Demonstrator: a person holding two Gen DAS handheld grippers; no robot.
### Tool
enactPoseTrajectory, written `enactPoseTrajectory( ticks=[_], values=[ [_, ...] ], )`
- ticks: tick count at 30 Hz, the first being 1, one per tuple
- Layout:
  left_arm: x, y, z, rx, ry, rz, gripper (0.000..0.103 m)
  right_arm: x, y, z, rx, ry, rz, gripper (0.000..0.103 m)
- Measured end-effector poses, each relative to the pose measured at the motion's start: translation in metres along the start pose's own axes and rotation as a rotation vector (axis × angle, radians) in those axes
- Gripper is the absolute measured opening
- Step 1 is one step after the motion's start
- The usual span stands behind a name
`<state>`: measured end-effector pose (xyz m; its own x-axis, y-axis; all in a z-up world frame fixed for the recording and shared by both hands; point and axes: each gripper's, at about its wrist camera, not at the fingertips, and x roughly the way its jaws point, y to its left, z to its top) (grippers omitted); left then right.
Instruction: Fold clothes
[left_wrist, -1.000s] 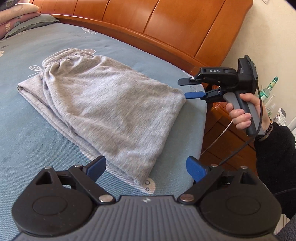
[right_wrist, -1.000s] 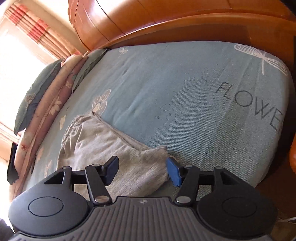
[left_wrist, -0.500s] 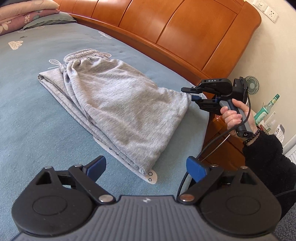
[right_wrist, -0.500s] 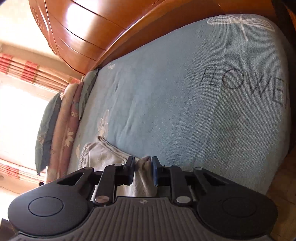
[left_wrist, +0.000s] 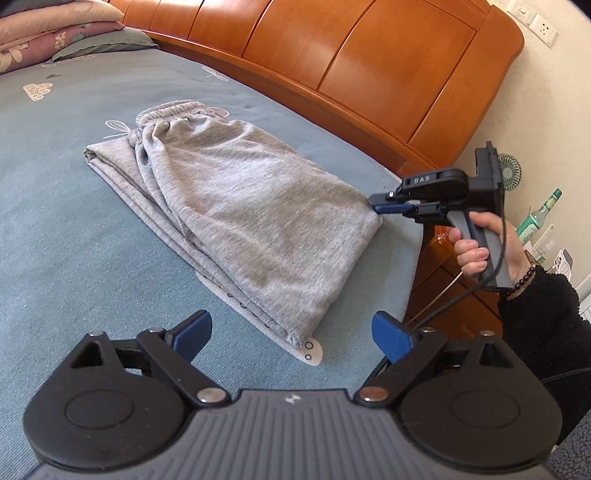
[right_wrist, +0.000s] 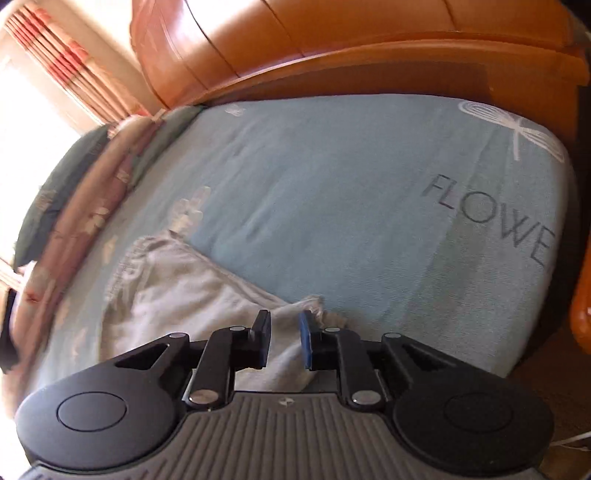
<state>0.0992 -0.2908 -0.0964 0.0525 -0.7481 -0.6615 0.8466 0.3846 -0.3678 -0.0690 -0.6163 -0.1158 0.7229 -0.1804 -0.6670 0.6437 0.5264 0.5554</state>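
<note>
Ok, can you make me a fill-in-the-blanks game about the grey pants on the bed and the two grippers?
1. The grey pants lie on a ____ bed sheet.
2. The right gripper is shut on a ____ of the pants.
3. The left gripper is ____ and holds nothing.
4. The headboard is made of ____.

Missing words: blue; corner; open; wood

Item: your grey sweatpants (left_wrist: 236, 218), heather knit, folded into a long flat stack of layers on the blue bedspread (left_wrist: 55, 229). Elastic gathered waistband (left_wrist: 173, 110) at the far end, toward the headboard. White snap-button strip (left_wrist: 295, 343) pokes out at your near corner. The folded end lies close to the mattress edge.
</note>
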Motion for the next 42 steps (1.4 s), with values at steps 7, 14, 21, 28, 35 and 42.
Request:
enactPoseTrajectory(
  ticks=[7,14,21,28,35,42],
  values=[
    [-0.003,0.001,-0.005,0.019,0.003,0.026,0.093,-0.017,0.001,0.006,0.026,-0.066,0.04,0.029],
    [-0.016,-0.001,-0.007,0.029,-0.016,0.106,0.093,0.003,0.024,0.006,-0.053,-0.016,-0.056,0.036],
    [-0.064,-0.007,-0.019,0.128,-0.146,0.421,0.093,-0.056,0.057,0.013,-0.197,-0.215,-0.209,0.063],
    [-0.123,-0.046,-0.043,0.327,-0.379,0.822,0.102,-0.157,0.148,0.005,-0.494,-0.451,-0.155,0.097],
    [-0.155,-0.062,-0.067,0.212,-0.384,0.961,0.102,-0.195,0.247,-0.064,-0.961,-0.466,-0.06,0.103],
    [-0.177,-0.063,-0.095,0.028,-0.35,1.08,0.103,-0.148,0.28,-0.159,-1.104,-0.109,-0.011,0.103]
  ],
)
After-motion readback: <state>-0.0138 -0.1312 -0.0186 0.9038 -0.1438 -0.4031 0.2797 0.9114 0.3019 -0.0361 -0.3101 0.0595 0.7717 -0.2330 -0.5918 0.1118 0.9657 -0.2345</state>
